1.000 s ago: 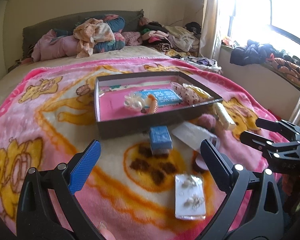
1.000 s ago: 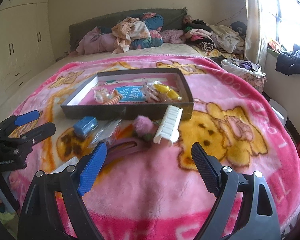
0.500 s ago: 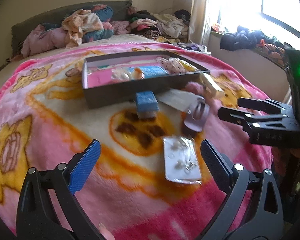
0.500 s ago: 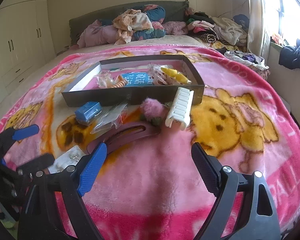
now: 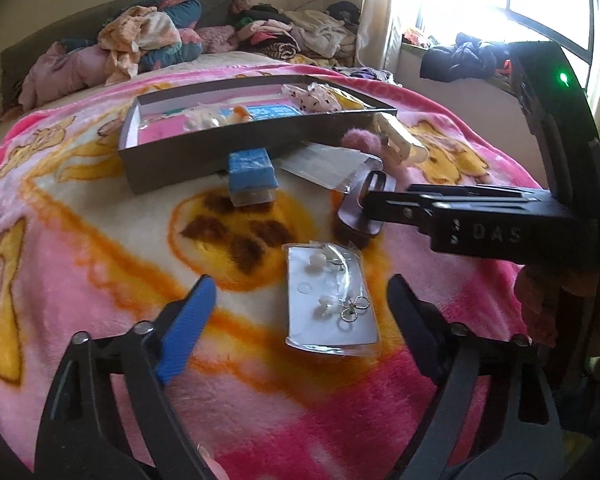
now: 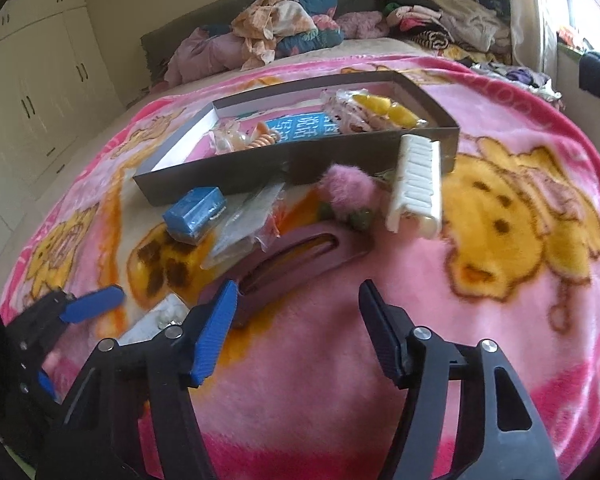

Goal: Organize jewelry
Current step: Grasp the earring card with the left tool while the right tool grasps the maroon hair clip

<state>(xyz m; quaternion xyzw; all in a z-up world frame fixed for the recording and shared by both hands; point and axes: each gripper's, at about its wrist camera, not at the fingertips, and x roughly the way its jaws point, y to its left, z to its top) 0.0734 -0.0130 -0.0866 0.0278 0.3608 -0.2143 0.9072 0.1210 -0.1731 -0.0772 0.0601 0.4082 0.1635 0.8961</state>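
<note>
A dark box tray holding several jewelry pieces sits on the pink blanket. In front of it lie a blue box, a clear packet, a mauve hair clip, a pink pompom and a white comb clip. A clear earring card lies between the fingers of my open left gripper. My right gripper is open, low over the blanket, its tips at the hair clip's near end.
The pink cartoon blanket covers the bed. Piled clothes lie at the headboard. A window sill with clothes is at the right, and wardrobes stand at the left.
Both grippers have moved forward and down. The left now straddles the earring card. The right has closed in on the mauve hair clip.
</note>
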